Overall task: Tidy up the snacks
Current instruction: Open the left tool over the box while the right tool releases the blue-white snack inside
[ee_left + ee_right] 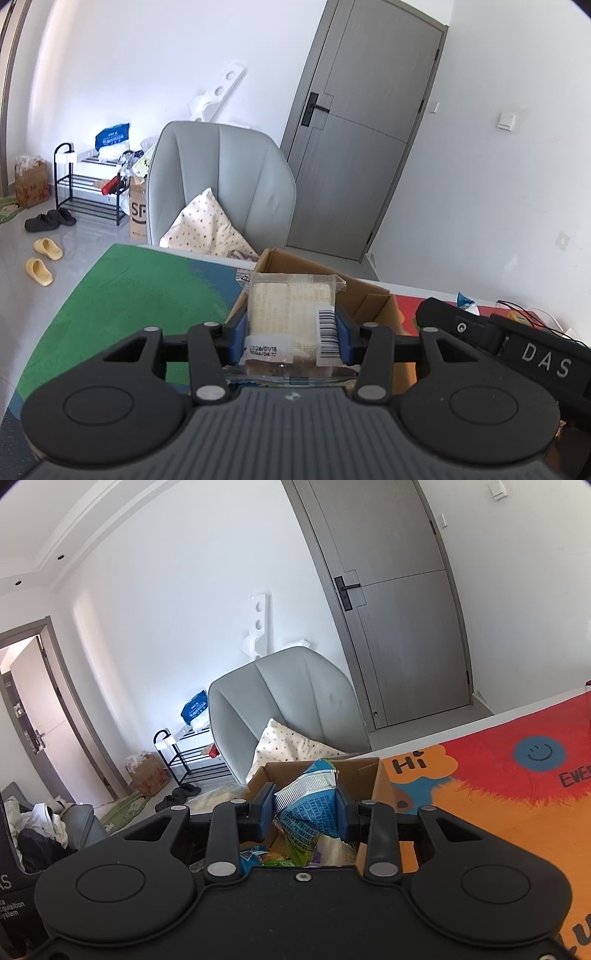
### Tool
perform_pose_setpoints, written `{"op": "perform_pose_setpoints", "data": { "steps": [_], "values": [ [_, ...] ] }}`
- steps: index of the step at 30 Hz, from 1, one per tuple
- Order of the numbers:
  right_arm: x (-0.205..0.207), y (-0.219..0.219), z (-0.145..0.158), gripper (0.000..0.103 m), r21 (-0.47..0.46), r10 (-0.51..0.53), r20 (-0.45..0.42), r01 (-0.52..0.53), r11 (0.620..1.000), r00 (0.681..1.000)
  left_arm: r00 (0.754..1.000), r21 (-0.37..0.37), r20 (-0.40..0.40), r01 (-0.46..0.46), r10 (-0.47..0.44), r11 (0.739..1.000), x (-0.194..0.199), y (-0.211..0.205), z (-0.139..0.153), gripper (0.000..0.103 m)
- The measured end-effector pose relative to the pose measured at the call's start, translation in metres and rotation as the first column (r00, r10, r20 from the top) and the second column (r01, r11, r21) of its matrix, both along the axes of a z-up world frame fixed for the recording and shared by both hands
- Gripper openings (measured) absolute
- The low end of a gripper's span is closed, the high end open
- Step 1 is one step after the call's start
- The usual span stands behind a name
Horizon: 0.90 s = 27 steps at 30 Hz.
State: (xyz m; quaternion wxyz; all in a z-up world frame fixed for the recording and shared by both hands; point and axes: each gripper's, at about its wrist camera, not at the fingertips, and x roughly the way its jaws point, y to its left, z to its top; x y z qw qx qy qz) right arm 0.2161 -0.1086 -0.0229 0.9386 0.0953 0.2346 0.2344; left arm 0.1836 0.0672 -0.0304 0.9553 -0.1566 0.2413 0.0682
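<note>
My left gripper (291, 332) is shut on a clear-wrapped pale snack cake (288, 314) with a barcode and date label, held above the near left side of an open cardboard box (369, 299). My right gripper (306, 808) is shut on a blue and silver snack packet (308, 808), held over the same box (364, 775), with more snack packets (273, 856) below it. The right gripper's black body (517, 343) shows at the right of the left wrist view.
The box stands on a table with a colourful mat, green and blue (140, 295) on the left, orange and red (498, 794) on the right. A grey armchair (221, 184) with a dotted pillow (210, 229) stands behind the table. A grey door (362, 129) and a shoe rack (88, 188) are further back.
</note>
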Motion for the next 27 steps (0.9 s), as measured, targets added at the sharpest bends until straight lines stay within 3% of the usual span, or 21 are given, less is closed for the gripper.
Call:
{"op": "perform_pose_setpoints", "data": {
  "steps": [8,20,25,27],
  "values": [
    [0.007,0.011,-0.007,0.034,-0.019,0.002,-0.021,-0.003,1.000,1.000,1.000,-0.052,0.010,-0.026,0.027,0.998,0.001,0.015,-0.005,0.049],
    [0.016,0.029,-0.010,0.035,-0.015,0.029,-0.036,-0.030,0.999,0.999,0.997,-0.063,0.017,-0.075,0.077,0.995,-0.008,0.040,0.002,0.050],
    [0.021,0.027,-0.008,0.052,0.008,0.018,-0.035,-0.017,1.000,0.999,0.995,-0.059,0.006,-0.098,0.099,0.993,-0.012,0.048,0.002,0.054],
    [0.022,0.020,-0.006,0.052,0.021,0.000,-0.034,0.001,1.000,0.999,0.995,-0.059,0.004,-0.104,0.104,0.993,-0.014,0.049,0.002,0.058]
  ]
}}
